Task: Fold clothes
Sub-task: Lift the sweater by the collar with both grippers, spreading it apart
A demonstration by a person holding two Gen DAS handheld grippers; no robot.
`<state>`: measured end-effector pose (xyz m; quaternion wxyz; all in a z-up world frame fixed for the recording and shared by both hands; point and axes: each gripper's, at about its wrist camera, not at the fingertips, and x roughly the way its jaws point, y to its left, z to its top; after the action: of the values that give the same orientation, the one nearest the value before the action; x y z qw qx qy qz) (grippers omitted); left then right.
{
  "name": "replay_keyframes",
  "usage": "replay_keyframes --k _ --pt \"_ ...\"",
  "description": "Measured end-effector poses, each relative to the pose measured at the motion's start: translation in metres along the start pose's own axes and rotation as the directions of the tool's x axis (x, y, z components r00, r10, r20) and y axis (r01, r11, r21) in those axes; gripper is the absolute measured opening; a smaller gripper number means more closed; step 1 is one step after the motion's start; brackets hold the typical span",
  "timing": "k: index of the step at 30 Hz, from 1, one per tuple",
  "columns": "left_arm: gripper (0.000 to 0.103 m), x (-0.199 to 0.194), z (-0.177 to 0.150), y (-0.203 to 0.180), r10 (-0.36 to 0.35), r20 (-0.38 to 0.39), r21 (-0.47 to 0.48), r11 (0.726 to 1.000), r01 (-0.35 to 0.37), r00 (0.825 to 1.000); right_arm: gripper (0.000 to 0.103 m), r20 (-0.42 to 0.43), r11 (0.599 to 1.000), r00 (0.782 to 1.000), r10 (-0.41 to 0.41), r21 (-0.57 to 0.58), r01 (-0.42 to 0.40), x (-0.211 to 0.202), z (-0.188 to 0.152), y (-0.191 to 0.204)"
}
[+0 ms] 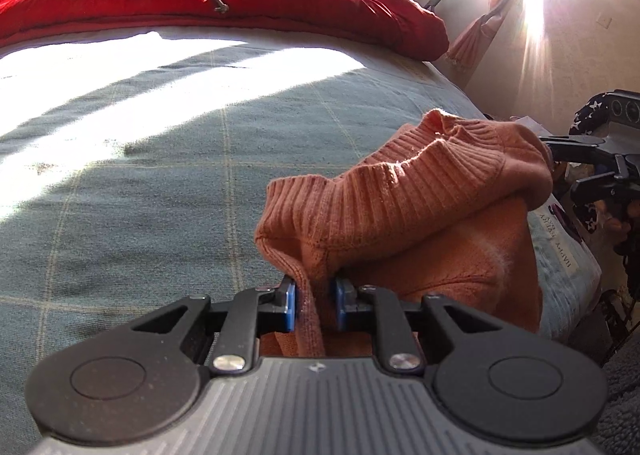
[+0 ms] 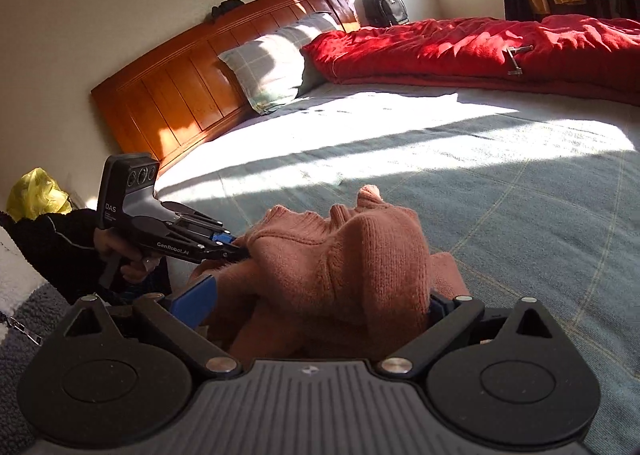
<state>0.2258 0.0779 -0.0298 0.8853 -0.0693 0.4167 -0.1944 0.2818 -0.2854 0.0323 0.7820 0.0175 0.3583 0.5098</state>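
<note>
The sweater (image 1: 420,207) sat bunched at the near edge of the bed (image 1: 160,159), partly lifted between 2 grippers. The left gripper (image 1: 314,305) had its fingers clamped on a ribbed edge. The right gripper (image 2: 316,305) had its fingers apart, with a thick hump of knit lying between them. It looked a soft, limp, fairly bulky knit, likely to sag and stretch; I judged the ribbed hem or shoulder seams the surest places to grip.
</note>
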Motion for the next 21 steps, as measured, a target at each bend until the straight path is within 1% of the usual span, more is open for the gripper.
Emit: replay_keyframes --k 2,3,5,6,8,11,15,17,21 --pt "0.017 -0.002 0.001 0.001 0.002 0.009 0.004 1.000 -0.002 1.000 0.076 -0.006 1.000 1.000 -0.021 0.002 0.021 0.001 0.003 -0.005" --pt "0.017 -0.003 0.002 0.001 0.004 0.014 0.007 1.000 -0.004 1.000 0.074 -0.002 1.000 1.000 -0.015 0.017 0.015 0.000 0.005 -0.010" --pt "0.017 -0.005 0.003 0.001 0.006 0.023 0.011 1.000 -0.006 1.000 0.064 -0.004 0.999 1.000 -0.017 0.028 0.017 -0.001 0.006 -0.016" --pt "0.016 -0.006 0.004 0.002 0.007 0.027 0.013 1.000 -0.007 1.000 0.061 -0.013 0.999 0.999 -0.033 0.023 0.033 0.000 0.007 -0.017" --pt "0.016 -0.002 0.014 0.001 0.017 0.035 0.047 0.999 -0.019 0.999 0.049 -0.044 0.995 0.994 -0.099 -0.004 0.099 0.005 0.009 -0.015" --pt "0.016 0.006 0.034 0.000 0.035 0.048 0.114 0.993 -0.041 0.998 0.042 -0.059 0.981 0.980 -0.191 -0.052 0.188 0.010 0.016 -0.008" --pt "0.016 0.016 0.060 -0.001 0.058 0.067 0.201 0.977 -0.071 0.996 0.038 -0.063 0.952 0.955 -0.291 -0.119 0.282 0.017 0.031 -0.003" --pt "0.016 0.022 0.073 -0.002 0.069 0.077 0.243 0.966 -0.086 0.995 0.037 -0.069 0.932 0.936 -0.344 -0.147 0.331 0.023 0.039 -0.003" --pt "0.016 0.032 0.099 -0.004 0.089 0.099 0.327 0.938 -0.117 0.991 0.037 -0.103 0.899 0.899 -0.426 -0.162 0.407 0.036 0.053 -0.015"
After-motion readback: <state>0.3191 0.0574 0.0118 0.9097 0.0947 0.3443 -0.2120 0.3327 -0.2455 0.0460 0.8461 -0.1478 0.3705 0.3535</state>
